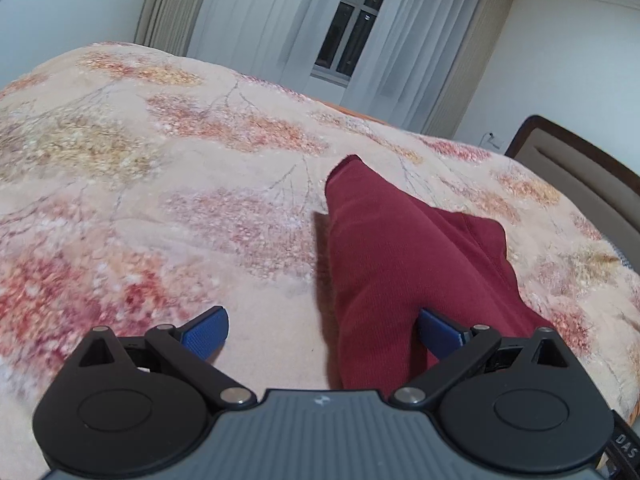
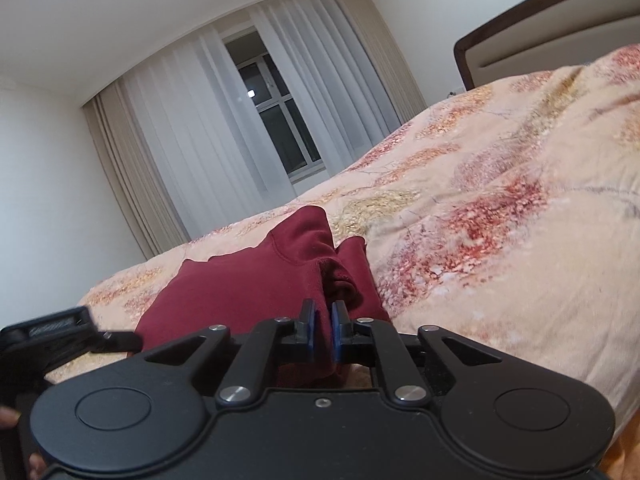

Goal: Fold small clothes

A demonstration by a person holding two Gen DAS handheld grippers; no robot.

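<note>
Right hand-held gripper [image 2: 323, 330]: jaws nearly together, clamped on a bunched edge of the garment [image 2: 248, 292]. Left hand-held gripper [image 1: 322, 330]: jaws wide apart; cloth drapes over its right finger, nothing pinched.

Garment: dark red knit, partly folded, lying near the near edge of the bed [image 1: 160, 160]. Likely light, limp, grippy rather than slick; it should sag between holds. Best taken at hems or corners, not mid-panel.

Both grippers point forward, tilted down toward the bed; right one lower, close to the cover.
</note>
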